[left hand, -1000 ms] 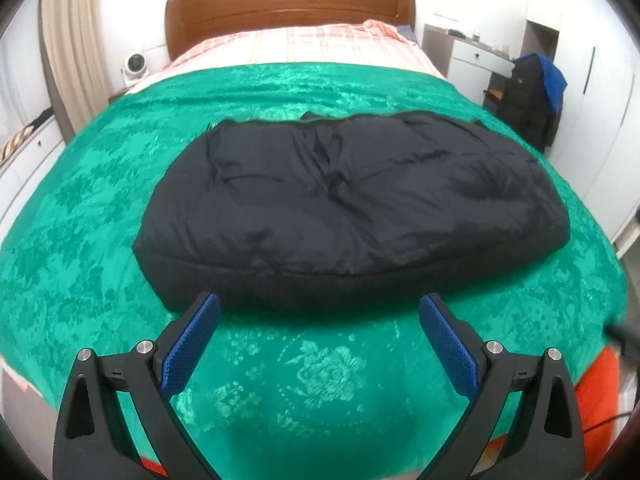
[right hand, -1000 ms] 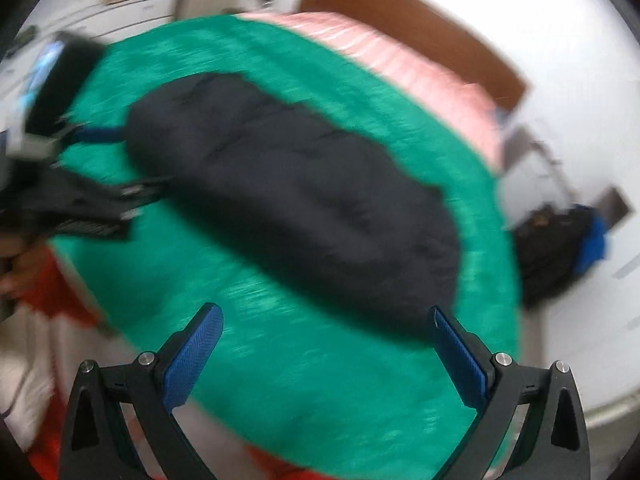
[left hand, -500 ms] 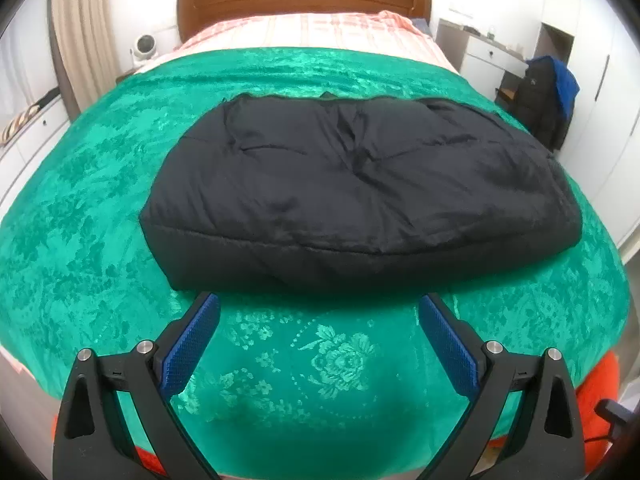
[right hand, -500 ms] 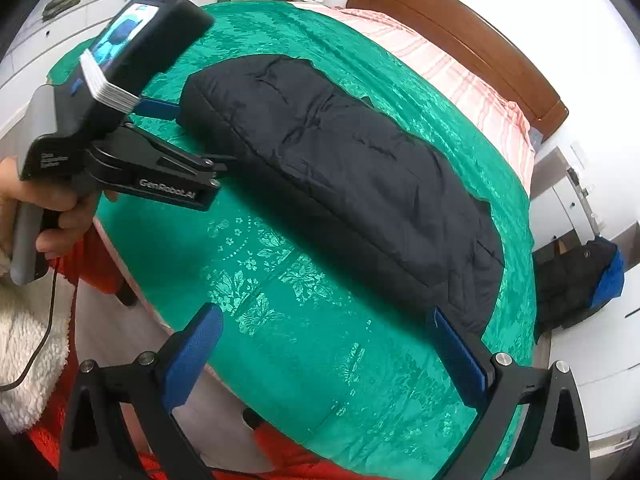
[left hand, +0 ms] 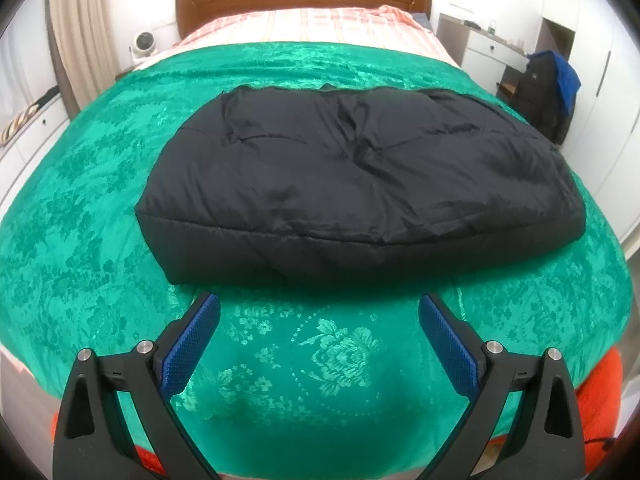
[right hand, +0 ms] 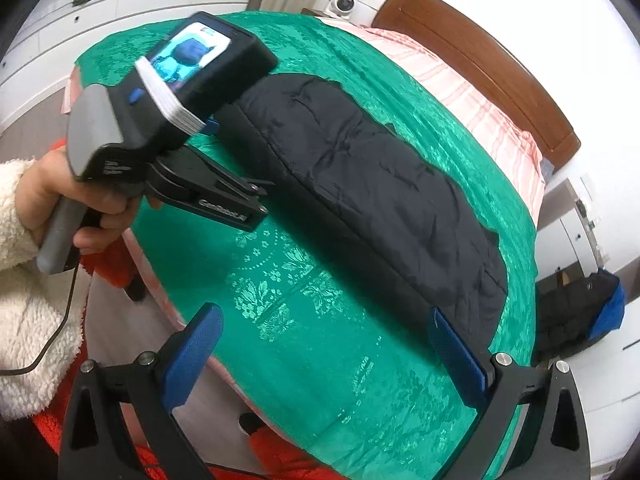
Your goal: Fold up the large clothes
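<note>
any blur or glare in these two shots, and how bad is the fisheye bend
Left wrist view: sharp, strong barrel bend, sheen on the green bedspread, black coat evenly lit. Right wrist view: mostly sharp, slight smear on the left tongs, walls overexposed.

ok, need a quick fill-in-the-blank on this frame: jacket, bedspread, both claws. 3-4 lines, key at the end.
1. The black puffer jacket lies on a ____ bedspread.
2. The left claw is ____, gripping nothing.
3. The right claw holds ____.
4. The headboard behind the pink plaid bedding is made of ____.

Missing words: green; open; nothing; wood
</note>
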A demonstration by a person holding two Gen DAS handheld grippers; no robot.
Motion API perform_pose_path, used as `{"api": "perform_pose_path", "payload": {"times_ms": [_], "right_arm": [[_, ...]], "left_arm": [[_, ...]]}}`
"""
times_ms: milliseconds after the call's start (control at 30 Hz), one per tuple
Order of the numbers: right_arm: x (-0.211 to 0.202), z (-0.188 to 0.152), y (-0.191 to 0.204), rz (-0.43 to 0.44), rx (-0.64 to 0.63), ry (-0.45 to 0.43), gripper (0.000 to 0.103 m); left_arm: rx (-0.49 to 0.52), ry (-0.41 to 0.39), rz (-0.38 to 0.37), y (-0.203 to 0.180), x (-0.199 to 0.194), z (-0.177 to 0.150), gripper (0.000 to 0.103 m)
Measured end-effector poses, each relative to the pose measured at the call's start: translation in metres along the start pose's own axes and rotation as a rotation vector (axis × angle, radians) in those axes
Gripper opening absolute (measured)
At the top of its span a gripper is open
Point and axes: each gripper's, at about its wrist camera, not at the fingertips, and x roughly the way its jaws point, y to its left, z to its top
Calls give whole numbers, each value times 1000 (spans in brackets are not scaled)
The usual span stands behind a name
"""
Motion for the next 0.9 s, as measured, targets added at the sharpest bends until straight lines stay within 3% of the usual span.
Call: {"api": "perform_pose_path", "payload": {"times_ms": [267, 367, 500, 767, 833, 900], "right_arm": [[14, -4, 1, 39, 4, 2, 100], [31, -16, -13, 62, 84, -23, 100], [60, -47, -43, 114, 299, -35, 100], [89, -114, -91, 143, 661, -36, 100], [90, -122, -94, 151, 695, -48, 100], [92, -130, -94, 162, 725, -63, 100]], "left_arm": [[20, -13, 18, -1, -2, -3, 100], [31, -14, 46, 1, 1, -4, 100], [18, -1, 31, 4, 6, 1, 100], [138, -107, -13, -44, 20, 86, 100], [169, -97, -10, -63, 46, 114, 100], [177, -62, 54, -72, 80, 133, 100]]}}
